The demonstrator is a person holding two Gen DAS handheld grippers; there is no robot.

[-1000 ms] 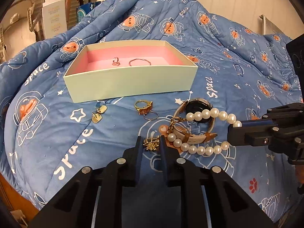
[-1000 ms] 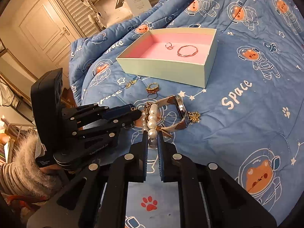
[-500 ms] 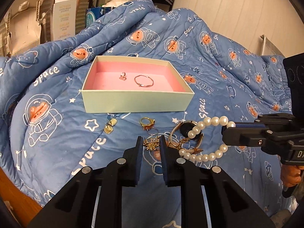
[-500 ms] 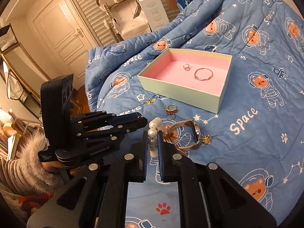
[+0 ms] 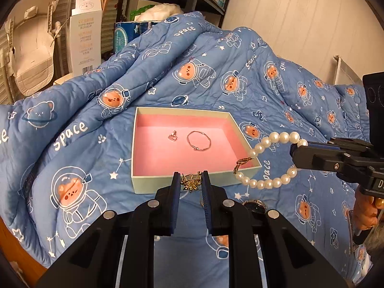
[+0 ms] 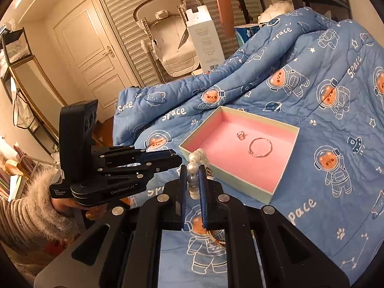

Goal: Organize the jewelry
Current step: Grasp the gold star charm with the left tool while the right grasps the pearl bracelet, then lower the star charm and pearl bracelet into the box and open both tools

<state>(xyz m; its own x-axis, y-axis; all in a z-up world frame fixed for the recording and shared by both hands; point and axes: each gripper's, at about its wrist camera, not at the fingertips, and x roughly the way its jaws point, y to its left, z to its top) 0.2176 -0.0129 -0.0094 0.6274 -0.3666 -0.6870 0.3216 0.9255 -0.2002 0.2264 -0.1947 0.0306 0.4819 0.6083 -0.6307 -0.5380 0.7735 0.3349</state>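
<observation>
Pearl bracelet [image 5: 268, 160] dangles limp, pinched on one slippery bead by right hand-held gripper [image 6: 192, 180]; left hand-held gripper [image 5: 190, 182] clamps light, spiky gold brooch [image 5: 191, 183], near pink-lined box [image 5: 138, 153].

Support surface: bed covered by a blue quilted blanket [image 5: 72, 144] printed with astronaut bears and "Space" lettering. Directly on it: an open pale-green rectangular cardboard box [image 5: 153, 184] with pink lining, and a dark-faced round wristwatch [image 5: 255, 205], partly hidden, near the box's front edge.
</observation>
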